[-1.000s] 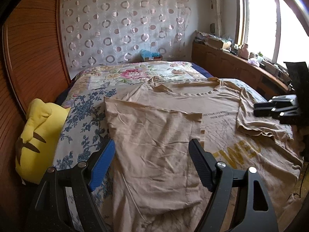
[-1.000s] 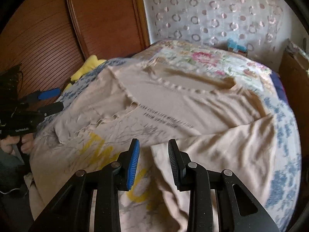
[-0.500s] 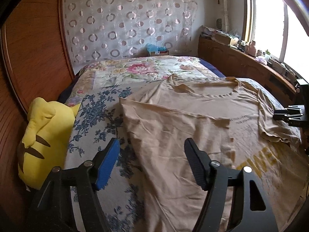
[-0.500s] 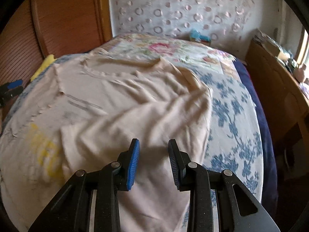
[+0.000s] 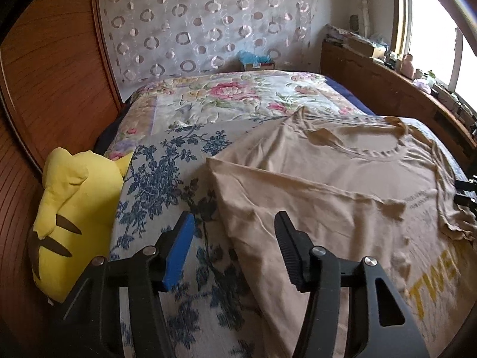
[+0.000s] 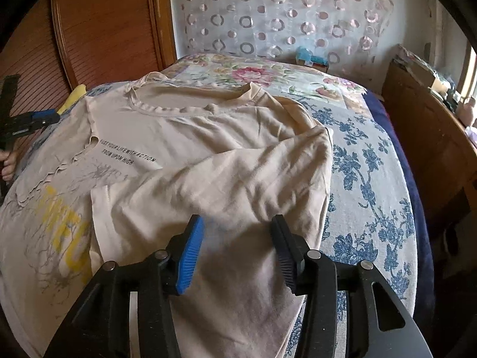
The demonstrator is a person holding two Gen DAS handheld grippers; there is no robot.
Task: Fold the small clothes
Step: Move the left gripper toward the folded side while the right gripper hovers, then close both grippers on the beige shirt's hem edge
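A beige T-shirt [image 5: 342,185] with yellow letters and black print lies on the bed, both sides folded in over its front. It also shows in the right wrist view [image 6: 184,137]. My left gripper [image 5: 235,238] is open and empty, above the shirt's left folded edge. My right gripper [image 6: 237,237] is open and empty, just above the right folded panel. The left gripper shows at the far left of the right wrist view [image 6: 32,119], and the right gripper's tips at the right edge of the left wrist view [image 5: 466,192].
The bed has a blue and pink floral cover [image 5: 167,176]. A yellow plush pillow [image 5: 68,205] lies at its left edge by a wooden wardrobe [image 5: 44,74]. A wooden cabinet [image 6: 429,125] with clutter runs along the right side under the window.
Both grippers swung outward away from the shirt's middle. The right gripper's jaws opened wider. The right panel now lies folded over the shirt.
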